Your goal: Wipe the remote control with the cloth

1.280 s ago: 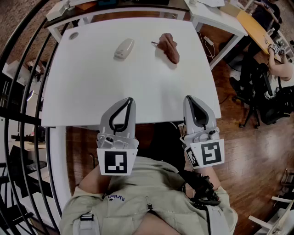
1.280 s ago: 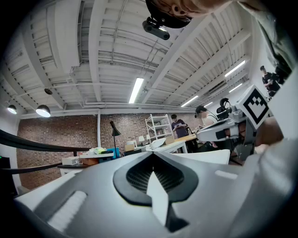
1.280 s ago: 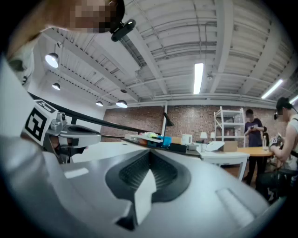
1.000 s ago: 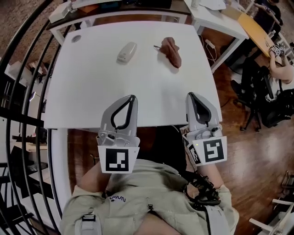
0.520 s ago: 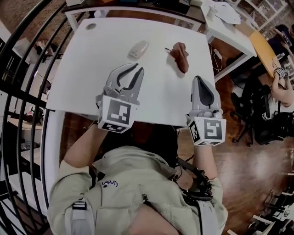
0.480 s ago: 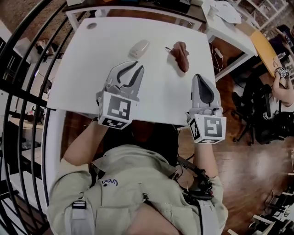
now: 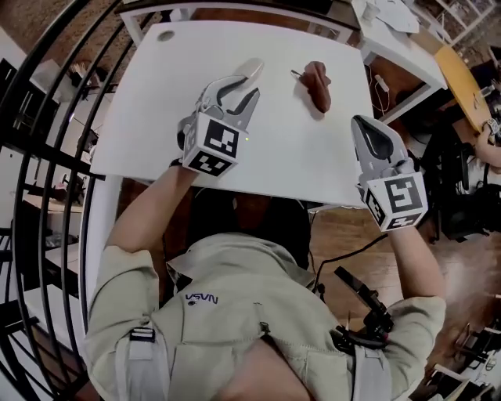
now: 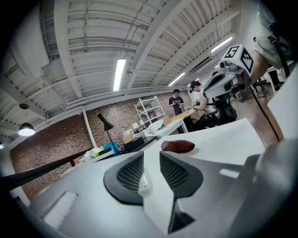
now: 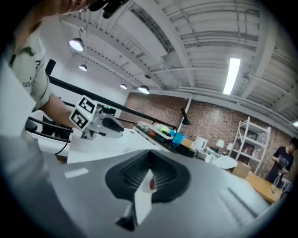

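Observation:
The pale oval remote control lies on the far part of the white table, partly covered by my left gripper. That gripper's jaws have just been opening; they stand a little apart with nothing pressed between them. The left gripper view shows the remote in the gap ahead of my left gripper. The brown cloth lies bunched to the remote's right, and shows as the cloth further off. My right gripper hovers shut and empty near the table's right front corner, short of the cloth.
A black metal railing curves along the left. A round grommet sits at the table's far left corner. Other desks and a seated person are at the right. Wooden floor lies below the table's front edge.
My left gripper has moved forward over the table up to the remote, and its jaws have parted. The right gripper has shifted slightly rightward and stayed shut.

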The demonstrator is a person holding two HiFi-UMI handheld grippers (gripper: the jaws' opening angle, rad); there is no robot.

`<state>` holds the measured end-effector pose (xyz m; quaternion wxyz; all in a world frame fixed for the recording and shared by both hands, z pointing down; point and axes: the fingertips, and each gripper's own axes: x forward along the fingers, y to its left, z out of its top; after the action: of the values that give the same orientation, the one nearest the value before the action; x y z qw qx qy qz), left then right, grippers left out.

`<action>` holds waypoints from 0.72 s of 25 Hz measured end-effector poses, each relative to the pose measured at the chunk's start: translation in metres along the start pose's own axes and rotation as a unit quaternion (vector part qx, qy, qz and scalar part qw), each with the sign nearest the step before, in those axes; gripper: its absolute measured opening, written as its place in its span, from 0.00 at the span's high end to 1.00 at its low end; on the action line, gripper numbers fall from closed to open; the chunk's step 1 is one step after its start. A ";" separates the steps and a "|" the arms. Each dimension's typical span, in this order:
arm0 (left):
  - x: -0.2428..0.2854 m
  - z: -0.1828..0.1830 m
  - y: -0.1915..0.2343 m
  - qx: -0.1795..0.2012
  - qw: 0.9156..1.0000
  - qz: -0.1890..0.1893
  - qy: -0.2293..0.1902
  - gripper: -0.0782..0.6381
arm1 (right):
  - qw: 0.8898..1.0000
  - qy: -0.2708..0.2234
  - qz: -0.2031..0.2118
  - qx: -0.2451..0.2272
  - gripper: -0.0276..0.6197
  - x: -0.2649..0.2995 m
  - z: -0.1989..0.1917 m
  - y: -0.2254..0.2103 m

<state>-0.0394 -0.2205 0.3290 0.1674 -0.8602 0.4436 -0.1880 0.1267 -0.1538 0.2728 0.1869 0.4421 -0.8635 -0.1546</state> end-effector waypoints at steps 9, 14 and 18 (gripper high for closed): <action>0.070 -0.045 0.010 0.006 0.996 -0.033 0.083 0.60 | 0.999 0.012 -0.039 0.016 0.95 0.087 -0.034 -0.032; 0.102 -0.084 0.017 0.001 0.988 -0.048 0.147 0.58 | 0.999 0.025 -0.035 0.010 0.95 0.113 -0.050 -0.036; 0.107 -0.108 0.015 -0.009 0.981 -0.064 0.183 0.57 | 0.999 0.024 -0.036 0.018 0.95 0.117 -0.054 -0.037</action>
<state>-0.0430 -0.3305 0.4355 0.0633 -0.8393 0.4124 -0.3485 0.1144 -0.2758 0.3263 0.1944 0.4800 -0.8447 -0.1352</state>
